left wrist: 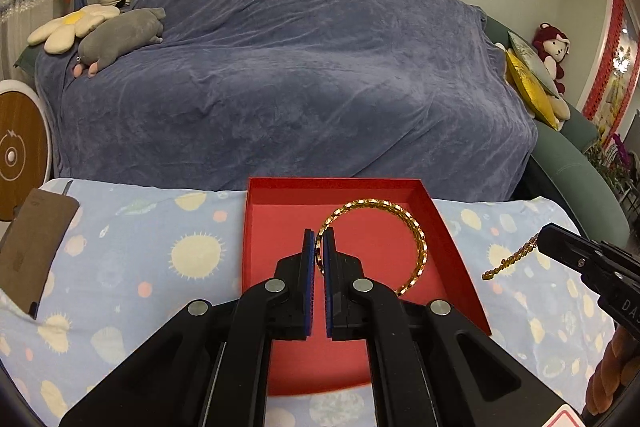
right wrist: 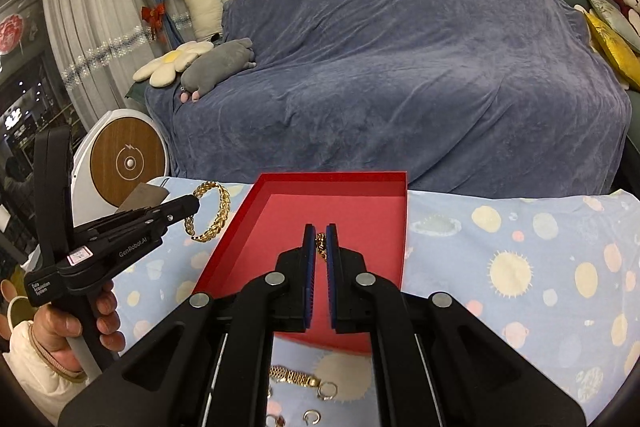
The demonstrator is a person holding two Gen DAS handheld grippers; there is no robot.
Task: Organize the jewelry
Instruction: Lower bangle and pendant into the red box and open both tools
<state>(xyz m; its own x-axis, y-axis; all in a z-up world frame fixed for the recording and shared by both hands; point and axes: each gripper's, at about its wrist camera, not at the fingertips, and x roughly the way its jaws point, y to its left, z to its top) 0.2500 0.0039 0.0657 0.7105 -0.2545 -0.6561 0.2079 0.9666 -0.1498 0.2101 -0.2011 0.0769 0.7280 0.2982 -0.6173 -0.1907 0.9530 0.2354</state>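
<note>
Loose gold pieces, a watch-style link bracelet (right wrist: 294,375) and small rings (right wrist: 327,390), are lying nearest on the planet-print cloth (right wrist: 520,247). Beyond them the left gripper (left wrist: 319,241) is clamping a gold bangle (left wrist: 416,243) in the air before the red box (left wrist: 276,227), whose visible floor is showing bare. The right gripper (right wrist: 320,233) is pinching a gold chain (left wrist: 510,261), which is dangling from it.

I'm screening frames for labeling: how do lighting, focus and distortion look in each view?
Left wrist view: even indoor light, bangle sharp, strong fisheye bending with dark corners. Right wrist view: same bowing, red box crisp, jewelry at the bottom edge partly hidden behind the right gripper.
</note>
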